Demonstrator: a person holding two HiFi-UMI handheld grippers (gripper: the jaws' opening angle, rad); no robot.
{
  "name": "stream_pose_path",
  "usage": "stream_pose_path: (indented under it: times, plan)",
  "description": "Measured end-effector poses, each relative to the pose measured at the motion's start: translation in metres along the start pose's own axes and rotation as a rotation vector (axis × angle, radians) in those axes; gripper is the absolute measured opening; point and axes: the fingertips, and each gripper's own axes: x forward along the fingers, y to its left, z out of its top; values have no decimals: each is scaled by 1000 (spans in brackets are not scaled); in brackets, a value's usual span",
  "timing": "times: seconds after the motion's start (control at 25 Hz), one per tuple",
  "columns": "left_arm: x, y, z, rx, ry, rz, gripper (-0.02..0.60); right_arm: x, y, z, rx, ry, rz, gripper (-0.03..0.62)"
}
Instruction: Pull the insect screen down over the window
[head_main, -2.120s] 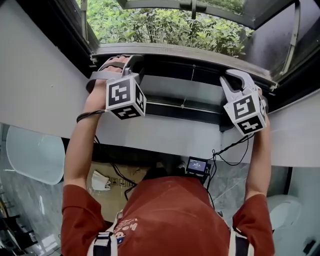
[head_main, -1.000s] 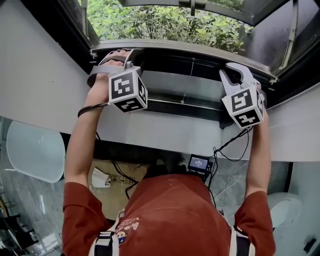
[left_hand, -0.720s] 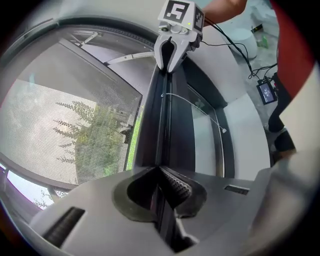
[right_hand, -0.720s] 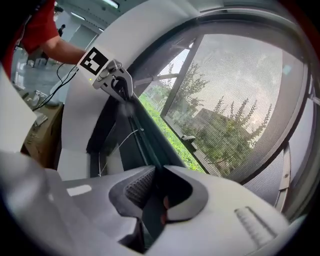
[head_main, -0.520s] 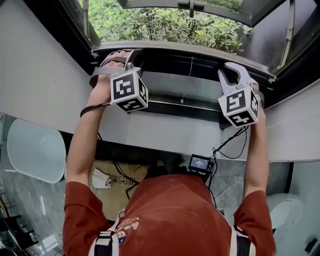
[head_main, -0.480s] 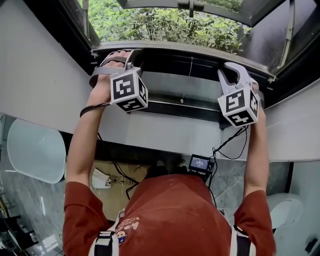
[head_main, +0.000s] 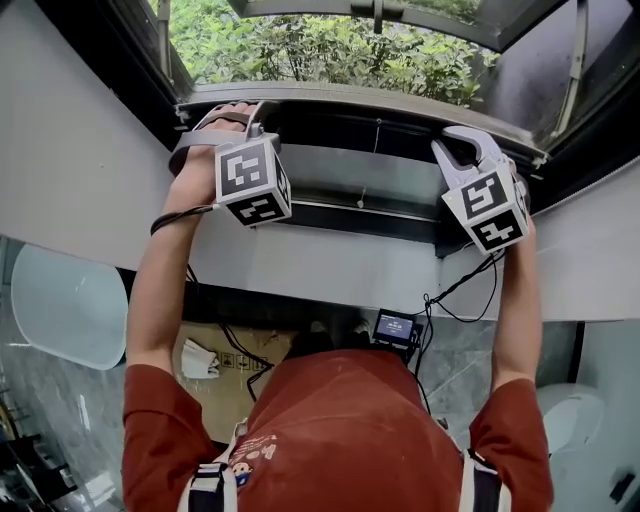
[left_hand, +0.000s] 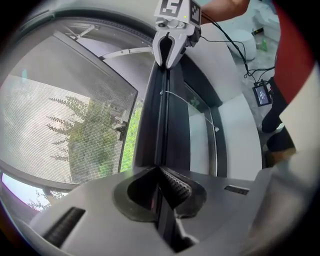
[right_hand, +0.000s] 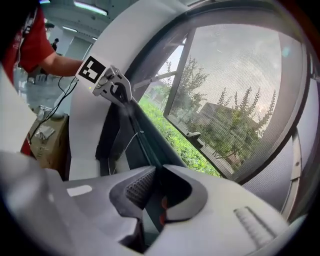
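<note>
The insect screen's dark pull bar (head_main: 370, 112) lies along the bottom of the window frame, with mesh (left_hand: 65, 125) stretched over the opening behind it. My left gripper (head_main: 240, 112) is shut on the bar's left end; the bar (left_hand: 161, 125) runs straight out from between its pads. My right gripper (head_main: 462, 140) holds the right end, and its jaws have just been closing with the bar (right_hand: 135, 125) between the pads. Each gripper view shows the other gripper at the bar's far end: the right gripper (left_hand: 167, 57) and the left gripper (right_hand: 120, 92).
A thin pull cord (head_main: 372, 160) hangs from the bar's middle over the grey sill. White wall panels (head_main: 80, 150) flank the window. Below are a small lit display (head_main: 394, 327) with cables, a cardboard box (head_main: 215, 365) and a white basin (head_main: 60, 305). Green bushes (head_main: 330, 50) stand outside.
</note>
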Motion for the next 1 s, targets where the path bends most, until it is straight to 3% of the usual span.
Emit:
stream_pose_path:
  times: [0.16, 0.32, 0.6, 0.8, 1.0]
  plan:
    - [2, 3, 2, -14, 2, -50, 20, 0, -4, 2, 66, -28, 19, 55]
    - [1, 0, 3, 7, 28, -50, 18, -3, -2, 2, 140, -40, 39, 54]
    - [-1, -5, 1, -6, 29, -100, 11, 0, 1, 0, 70, -19, 71, 49]
    - [3, -10, 0, -34, -22, -61, 8, -3, 0, 3, 87, -132, 23, 58]
    - [-1, -5, 1, 2, -5, -21, 8, -4, 1, 3, 66, -154, -2, 64]
